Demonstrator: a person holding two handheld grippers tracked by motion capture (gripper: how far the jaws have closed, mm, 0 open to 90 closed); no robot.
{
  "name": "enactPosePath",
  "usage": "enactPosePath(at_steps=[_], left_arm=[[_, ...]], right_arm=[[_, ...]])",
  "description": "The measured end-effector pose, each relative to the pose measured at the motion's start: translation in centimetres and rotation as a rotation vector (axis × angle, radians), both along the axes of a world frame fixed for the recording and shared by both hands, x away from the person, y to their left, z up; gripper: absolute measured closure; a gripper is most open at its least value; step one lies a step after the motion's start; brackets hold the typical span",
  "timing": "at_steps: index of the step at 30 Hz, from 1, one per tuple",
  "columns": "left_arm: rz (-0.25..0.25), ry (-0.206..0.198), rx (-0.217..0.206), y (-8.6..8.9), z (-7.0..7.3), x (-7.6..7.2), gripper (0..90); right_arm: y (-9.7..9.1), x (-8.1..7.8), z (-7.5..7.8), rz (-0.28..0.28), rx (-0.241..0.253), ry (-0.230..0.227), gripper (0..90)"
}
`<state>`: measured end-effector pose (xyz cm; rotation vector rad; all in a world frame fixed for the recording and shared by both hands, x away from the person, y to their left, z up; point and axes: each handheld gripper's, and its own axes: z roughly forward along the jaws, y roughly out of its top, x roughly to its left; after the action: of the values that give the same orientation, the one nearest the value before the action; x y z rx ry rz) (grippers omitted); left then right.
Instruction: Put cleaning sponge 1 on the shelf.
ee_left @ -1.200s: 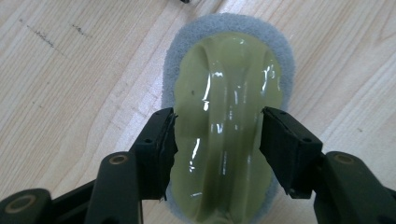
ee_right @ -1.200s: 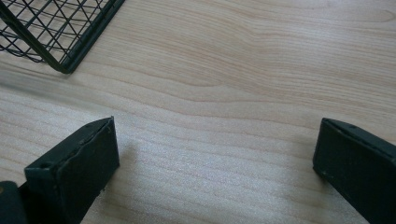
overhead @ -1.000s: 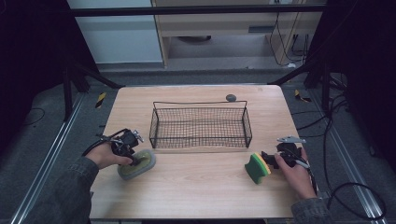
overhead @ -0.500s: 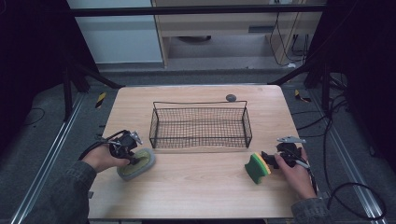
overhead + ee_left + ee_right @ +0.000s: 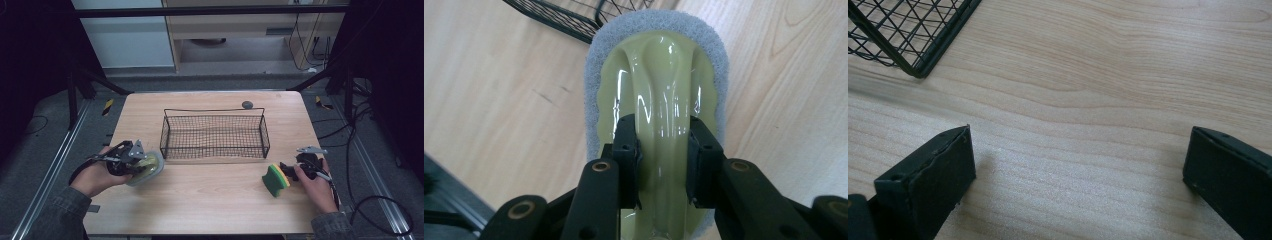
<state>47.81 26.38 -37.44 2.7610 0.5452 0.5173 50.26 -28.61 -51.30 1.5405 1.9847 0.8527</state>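
1. High view: wooden worktop [image 5: 210, 200], largest item in frame; both forearms enter from its near edge.
2. Black wire basket [image 5: 215, 135] stands at mid-worktop, upright.
3. Scrubbing brush [image 5: 146, 167], pale green handle on a grey pad, sits just off the basket's near left corner, tilted, its far end over the worktop. In the left gripper view the pad [image 5: 656, 30] points toward the basket corner.
4. Left gripper [image 5: 134, 156]: jaws have just closed and now clamp the brush's handle ridge from both sides.
5. Green-and-yellow sponge [image 5: 275, 180] stands on edge, right of the basket, touching the worktop.
6. Right gripper [image 5: 290, 172]: jaws spread wide over bare wood, just beside the sponge.
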Motion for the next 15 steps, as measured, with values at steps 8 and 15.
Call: enactPosePath(at_steps=[8, 15], left_arm=[[-0.038, -0.112, 0.010, -1.4, 2.5, 0.1, 70.7], [-0.056, -0.176, 0.040, -2.9, 4.4, 1.6, 70.7]], right_arm=[[0.0, -0.1, 0.0, -0.002, 0.000, 0.003, 0.5], [0.0, -0.1, 0.0, 0.001, 0.000, 0.004, 0.5]])
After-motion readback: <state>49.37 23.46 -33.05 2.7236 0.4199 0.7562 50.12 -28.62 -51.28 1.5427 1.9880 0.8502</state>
